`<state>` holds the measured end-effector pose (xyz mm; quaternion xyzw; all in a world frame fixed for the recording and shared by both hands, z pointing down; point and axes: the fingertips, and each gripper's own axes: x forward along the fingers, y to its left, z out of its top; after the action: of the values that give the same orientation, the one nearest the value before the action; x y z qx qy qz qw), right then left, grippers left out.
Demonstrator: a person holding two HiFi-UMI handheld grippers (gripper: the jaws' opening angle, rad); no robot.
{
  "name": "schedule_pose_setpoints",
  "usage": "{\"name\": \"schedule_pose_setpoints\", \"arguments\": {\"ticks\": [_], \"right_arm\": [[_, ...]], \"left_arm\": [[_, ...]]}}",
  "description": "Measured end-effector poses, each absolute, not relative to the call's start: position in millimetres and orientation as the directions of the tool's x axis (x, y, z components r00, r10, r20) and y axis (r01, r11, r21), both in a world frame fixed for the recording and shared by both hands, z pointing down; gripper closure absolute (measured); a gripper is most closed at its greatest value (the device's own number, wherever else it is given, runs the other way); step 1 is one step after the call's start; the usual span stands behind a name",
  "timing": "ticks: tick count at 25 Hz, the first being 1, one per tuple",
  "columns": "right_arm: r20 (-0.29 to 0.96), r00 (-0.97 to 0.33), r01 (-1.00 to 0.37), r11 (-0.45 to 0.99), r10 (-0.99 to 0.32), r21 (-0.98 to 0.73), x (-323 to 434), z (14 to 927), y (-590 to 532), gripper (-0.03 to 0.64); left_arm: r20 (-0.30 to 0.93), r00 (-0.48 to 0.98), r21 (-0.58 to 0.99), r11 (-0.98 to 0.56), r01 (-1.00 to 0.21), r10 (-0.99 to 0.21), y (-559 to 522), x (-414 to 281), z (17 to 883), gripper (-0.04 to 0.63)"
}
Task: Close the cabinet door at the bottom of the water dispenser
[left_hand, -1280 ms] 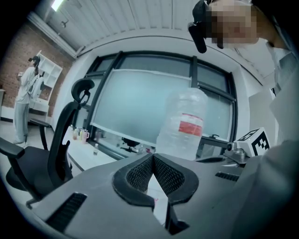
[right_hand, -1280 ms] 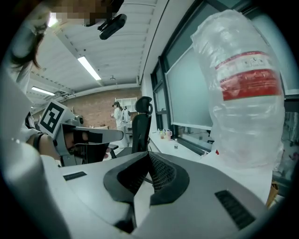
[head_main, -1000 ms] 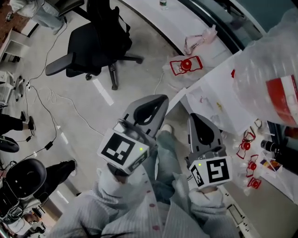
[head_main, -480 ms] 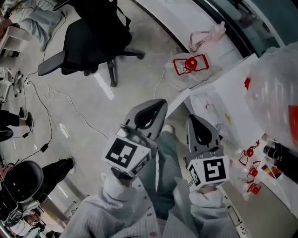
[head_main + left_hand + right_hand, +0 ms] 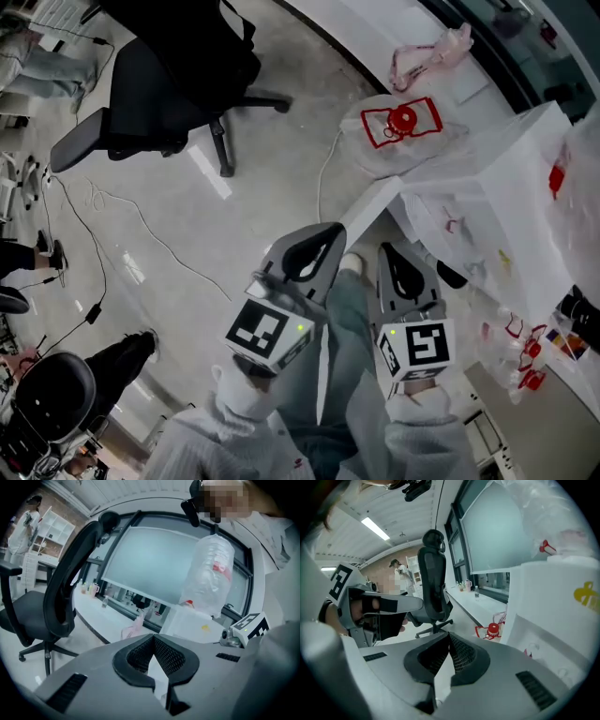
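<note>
The white water dispenser stands at the right, with its clear bottle on top. A white panel juts from its lower front toward the floor space; it looks like the open cabinet door seen edge-on. My left gripper is shut and empty, its tip just short of that panel's outer end. My right gripper is also shut and empty, close beside the dispenser's front. The dispenser and bottle rise beyond the shut left gripper. The dispenser's wall fills the right behind the right gripper.
A black office chair stands at the upper left. A plastic bag with a red-capped item lies on the floor by the dispenser, a pink bag beyond it. Cables trail across the floor. Small red-marked items sit at the right.
Both grippers have sunk lower and sit further down in the head view. The dispenser's front and the white panel now lie right ahead of their tips. Both jaws stay shut.
</note>
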<state>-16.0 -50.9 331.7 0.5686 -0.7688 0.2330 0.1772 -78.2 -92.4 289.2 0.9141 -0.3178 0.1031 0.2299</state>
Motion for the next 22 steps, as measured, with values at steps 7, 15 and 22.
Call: {"name": "schedule_pose_setpoints", "arguments": {"ticks": [7,15,22], "right_arm": [[0.576,-0.261,-0.964,0.235,-0.774,-0.120,-25.0,402.0,-53.7,0.604],[0.639,-0.229,-0.973,0.195,-0.734,-0.125,-35.0,481.2,-45.5,0.604],[0.685,-0.189,-0.982,0.136,-0.704,-0.131,-29.6,542.9,-34.0,0.603]], "left_arm": [[0.385,0.767,0.386,-0.665,-0.639,-0.514,-82.8,-96.6,358.6,0.584],[0.419,0.758,0.416,-0.636,-0.650,-0.500,-74.9,-112.4,430.6,0.584],[0.453,0.748,0.413,-0.630,-0.658,-0.484,-69.8,-117.3,475.7,0.584]]}}
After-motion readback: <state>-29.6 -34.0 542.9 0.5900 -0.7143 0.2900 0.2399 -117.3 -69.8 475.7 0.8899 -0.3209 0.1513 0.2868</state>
